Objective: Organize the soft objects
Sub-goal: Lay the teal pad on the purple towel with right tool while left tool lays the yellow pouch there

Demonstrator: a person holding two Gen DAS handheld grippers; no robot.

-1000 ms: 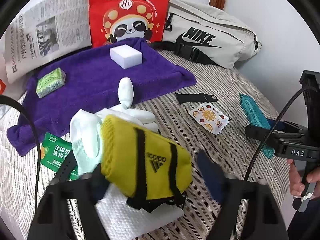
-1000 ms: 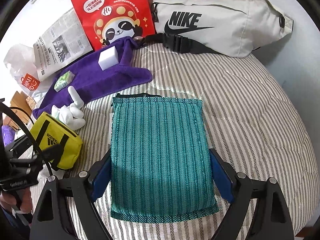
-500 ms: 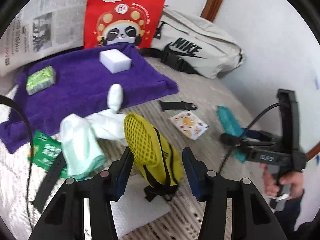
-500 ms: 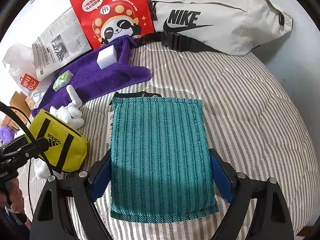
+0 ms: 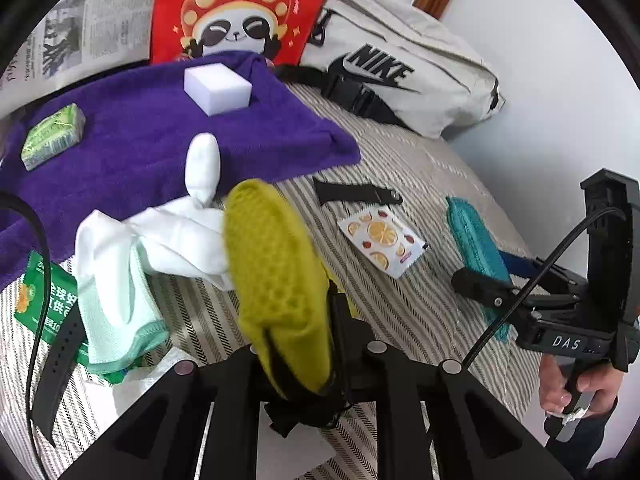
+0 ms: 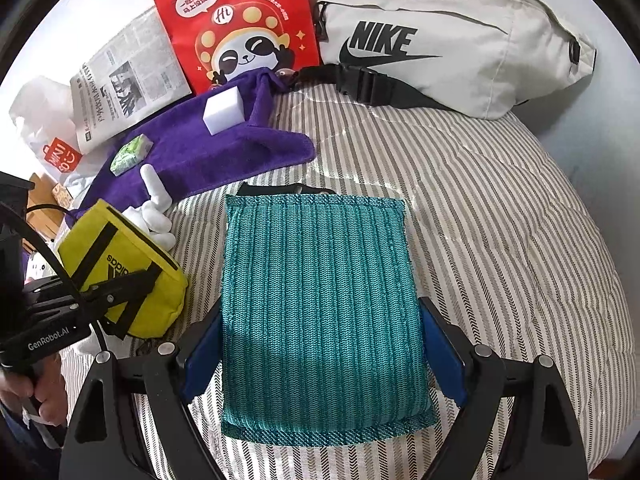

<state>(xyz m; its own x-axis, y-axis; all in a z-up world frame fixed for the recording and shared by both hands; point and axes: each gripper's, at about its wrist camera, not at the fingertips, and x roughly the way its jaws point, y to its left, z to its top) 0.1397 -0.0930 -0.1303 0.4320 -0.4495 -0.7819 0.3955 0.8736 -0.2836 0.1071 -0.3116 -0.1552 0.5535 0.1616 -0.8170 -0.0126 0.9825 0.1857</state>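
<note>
The left hand-held gripper [image 5: 304, 364] is pinching the yellow adidas pouch [image 5: 280, 280] edge-on, so its fingertips are hiding behind the pouch and the pouch's opening is not showing; whether anything is inside cannot be told. In the right wrist view the same pouch [image 6: 124, 276] is hanging just left of the teal knitted cloth [image 6: 320, 308], above the striped bed [image 6: 500, 240]. The right hand-held gripper [image 6: 322, 356] is holding that teal cloth between its blue pads [image 6: 442, 354], jaws spread wide to the cloth's width, and the cloth is covering most of a black strap [image 6: 280, 189] at its far edge. Just beyond the pouch, white gloves [image 5: 188, 232] are lying partly over a mint cloth [image 5: 116, 308]. Farther from the pouch, a purple towel [image 5: 140, 136] is carrying a white sponge block [image 5: 218, 88] and a green packet [image 5: 52, 136]. Farthest off, a red panda bag [image 6: 236, 28] and a beige Nike bag [image 6: 440, 40] are leaning at the bed's head, the red bag's top being cut off
</note>
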